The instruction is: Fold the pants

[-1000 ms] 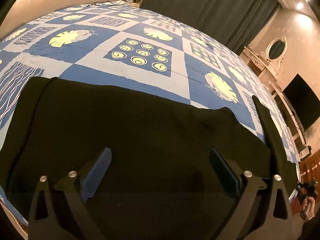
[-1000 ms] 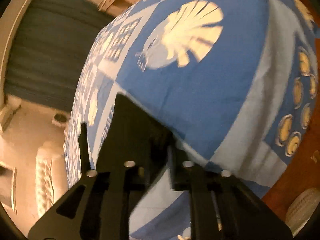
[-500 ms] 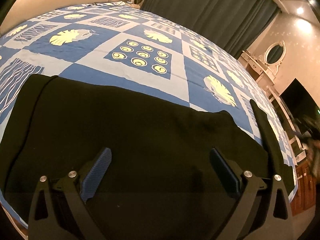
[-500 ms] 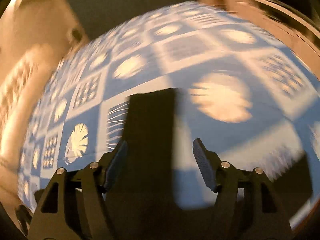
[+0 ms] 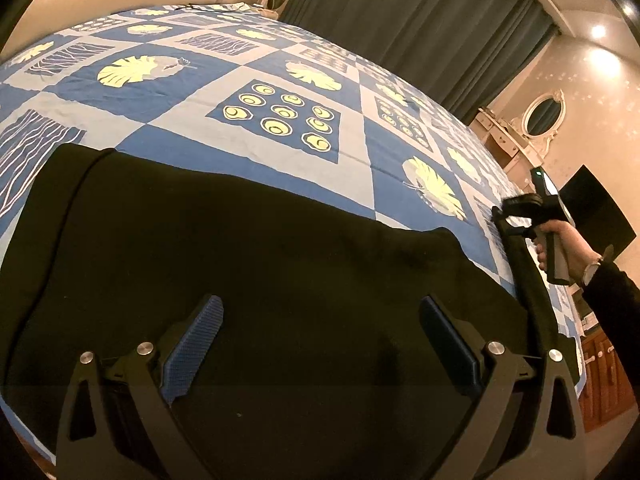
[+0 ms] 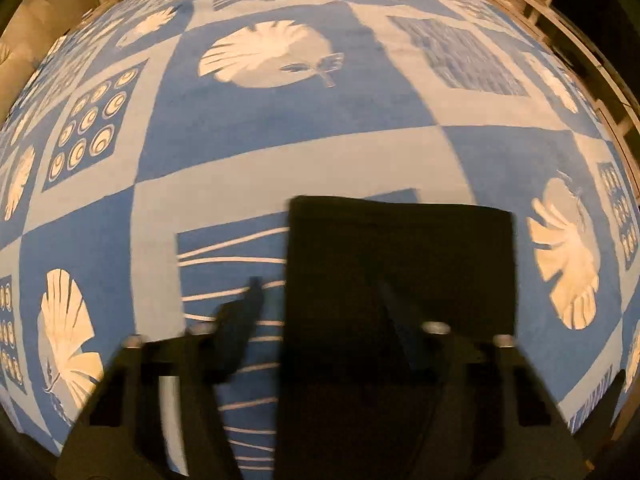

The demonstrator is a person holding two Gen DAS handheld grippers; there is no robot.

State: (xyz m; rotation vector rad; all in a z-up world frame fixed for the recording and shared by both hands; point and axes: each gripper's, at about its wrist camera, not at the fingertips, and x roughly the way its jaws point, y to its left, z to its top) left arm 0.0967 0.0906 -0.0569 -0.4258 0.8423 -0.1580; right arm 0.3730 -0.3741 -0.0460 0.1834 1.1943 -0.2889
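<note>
While our left gripper [image 5: 320,344] hovers with fingers spread wide over the black pants [image 5: 248,264] lying flat on the blue patterned bedspread [image 5: 256,144], our right hand [image 5: 560,248] has newly come into sight at the leg end. From the right wrist, our right gripper [image 6: 320,320] has swung square onto the pant leg [image 6: 400,264], fingers parted, one either side of its left edge.

Both claws gape wide — left claw [image 5: 320,344], right claw [image 6: 320,304].

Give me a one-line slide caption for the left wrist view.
Open left gripper over black pants on a blue patterned bedspread.
</note>
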